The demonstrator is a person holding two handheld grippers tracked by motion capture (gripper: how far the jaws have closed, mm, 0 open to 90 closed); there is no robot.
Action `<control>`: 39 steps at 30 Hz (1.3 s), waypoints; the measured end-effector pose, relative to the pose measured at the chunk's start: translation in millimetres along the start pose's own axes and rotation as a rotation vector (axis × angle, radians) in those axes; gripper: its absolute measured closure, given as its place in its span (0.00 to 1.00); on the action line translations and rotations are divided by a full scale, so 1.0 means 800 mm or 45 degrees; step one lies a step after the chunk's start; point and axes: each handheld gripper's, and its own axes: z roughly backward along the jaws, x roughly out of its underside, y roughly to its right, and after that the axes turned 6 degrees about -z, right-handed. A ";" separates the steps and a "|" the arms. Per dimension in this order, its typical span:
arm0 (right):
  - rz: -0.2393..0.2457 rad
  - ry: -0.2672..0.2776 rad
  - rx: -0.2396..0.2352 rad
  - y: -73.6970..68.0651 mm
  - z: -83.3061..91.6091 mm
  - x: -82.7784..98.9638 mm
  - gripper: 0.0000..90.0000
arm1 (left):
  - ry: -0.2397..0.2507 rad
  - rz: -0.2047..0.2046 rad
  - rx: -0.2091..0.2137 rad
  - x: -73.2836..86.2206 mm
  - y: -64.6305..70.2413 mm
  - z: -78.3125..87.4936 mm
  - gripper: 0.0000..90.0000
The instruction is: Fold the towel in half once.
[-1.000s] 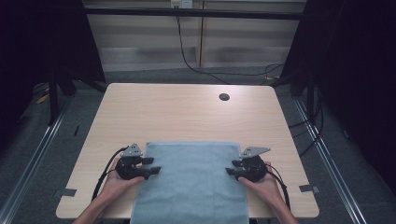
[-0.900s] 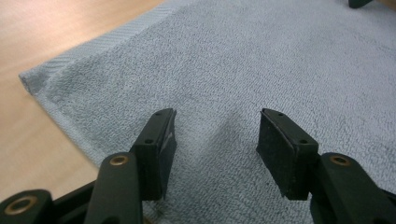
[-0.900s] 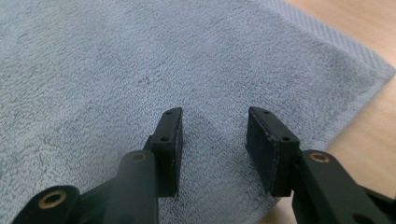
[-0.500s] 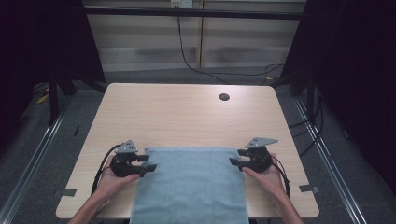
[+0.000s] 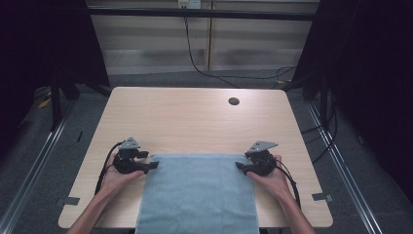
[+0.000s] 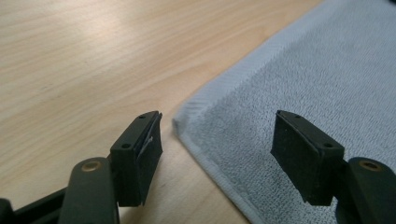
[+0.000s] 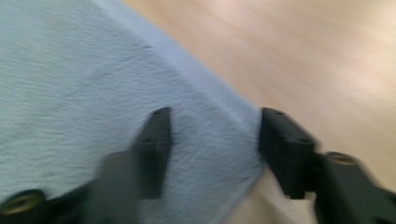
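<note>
Towel point(image 5: 197, 192), light blue terry, lies flat in the lower middle of the high view, its near edge hanging over the wooden table point(image 5: 195, 122). At its upper left corner sits the left gripper point(image 5: 152, 165), jaws having just spread wide and released, the corner lying loose between them. At the upper right corner the right gripper point(image 5: 239, 166) straddles the edge, jaws apart and just narrowing, not pinching it.

Towel point(image 5: 197, 192) flat on the near half of the tabletop point(image 5: 195, 122), near edge hanging over the front. Left gripper point(image 5: 152, 162) at its far left corner, right gripper point(image 5: 239, 166) at its far right corner. Small hole point(image 5: 234, 101) far right.
</note>
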 end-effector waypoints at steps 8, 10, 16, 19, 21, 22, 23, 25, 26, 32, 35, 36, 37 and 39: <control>0.026 0.004 -0.043 -0.013 0.004 0.004 0.88 | -0.008 -0.126 0.010 -0.004 0.025 -0.005 0.64; 0.002 0.011 -0.067 -0.013 0.005 0.006 0.93 | 0.003 -0.114 0.052 -0.004 0.027 -0.006 0.78; -0.108 0.056 -0.168 -0.009 0.017 0.003 0.96 | 0.083 -0.006 0.122 -0.007 0.013 0.005 0.94; -0.148 0.154 -0.192 0.002 0.034 -0.015 0.96 | 0.181 0.057 0.120 -0.025 -0.001 0.019 0.95; -0.159 0.212 -0.179 0.009 0.047 -0.034 0.96 | 0.222 0.056 0.111 -0.040 -0.004 0.025 0.95; -0.161 0.240 -0.178 0.012 0.053 -0.044 0.96 | 0.234 0.031 0.107 -0.051 -0.006 0.029 0.94; -0.155 0.266 -0.169 0.015 0.058 -0.054 0.96 | 0.257 0.007 0.102 -0.064 -0.008 0.036 0.94; -0.121 0.294 -0.124 0.020 0.069 -0.076 0.96 | 0.298 0.005 0.093 -0.081 -0.013 0.046 0.94; -0.137 0.325 -0.136 0.024 0.074 -0.086 0.96 | 0.315 0.004 0.084 -0.090 -0.015 0.051 0.94; -0.178 0.446 -0.109 0.049 0.093 -0.144 0.97 | 0.425 0.028 0.037 -0.144 -0.042 0.077 0.94; -0.175 0.484 -0.085 0.054 0.104 -0.174 0.97 | 0.448 0.013 0.017 -0.168 -0.052 0.086 0.94; -0.169 0.494 -0.075 0.055 0.107 -0.183 0.97 | 0.463 0.013 0.015 -0.175 -0.055 0.089 0.95; -0.164 0.504 -0.066 0.056 0.111 -0.193 0.97 | 0.477 0.014 0.002 -0.182 -0.057 0.092 0.95; -0.163 0.532 -0.052 0.059 0.119 -0.213 0.97 | 0.514 0.026 -0.003 -0.196 -0.063 0.100 0.95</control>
